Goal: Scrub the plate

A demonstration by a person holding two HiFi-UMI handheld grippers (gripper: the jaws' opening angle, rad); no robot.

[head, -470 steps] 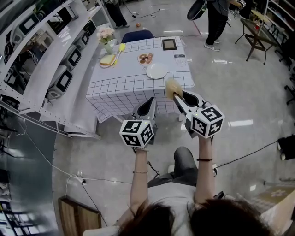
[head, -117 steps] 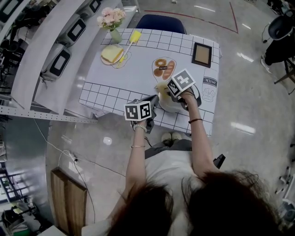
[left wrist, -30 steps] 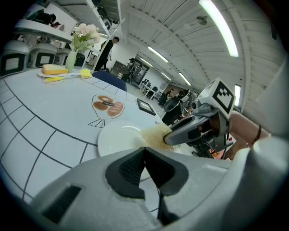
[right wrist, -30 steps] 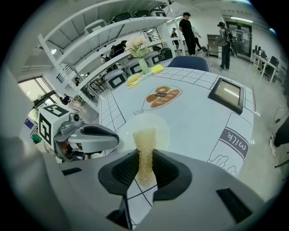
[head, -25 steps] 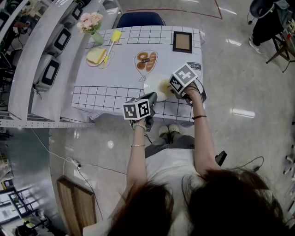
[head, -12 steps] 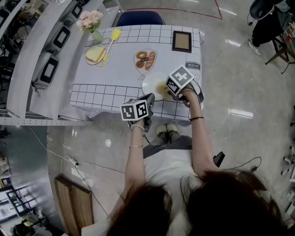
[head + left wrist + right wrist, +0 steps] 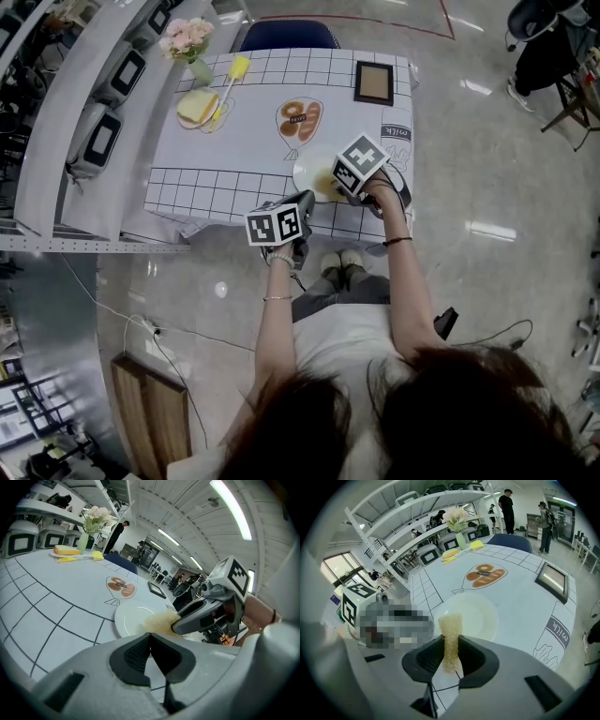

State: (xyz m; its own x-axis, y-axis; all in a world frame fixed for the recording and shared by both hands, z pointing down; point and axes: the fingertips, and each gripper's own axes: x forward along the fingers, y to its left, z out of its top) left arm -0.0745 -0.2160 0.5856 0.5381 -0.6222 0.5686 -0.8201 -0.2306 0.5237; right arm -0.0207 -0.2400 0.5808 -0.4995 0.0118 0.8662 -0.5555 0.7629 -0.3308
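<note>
Sponge (image 7: 451,634) clamped in my right gripper (image 7: 450,657), tip on plate (image 7: 477,617) rim; my left gripper (image 7: 150,656) clenched empty, near plate.

You have one readable word here: the lettering "milk" (image 7: 556,633), printed sideways on a drawn carton (image 7: 551,652) on the worktop's cloth (image 7: 518,599), off to the right of your right claw (image 7: 451,660). Ahead of that claw, the bread drawing (image 7: 496,575) carries a small dark label (image 7: 483,573) (its print is too small to make out).
</note>
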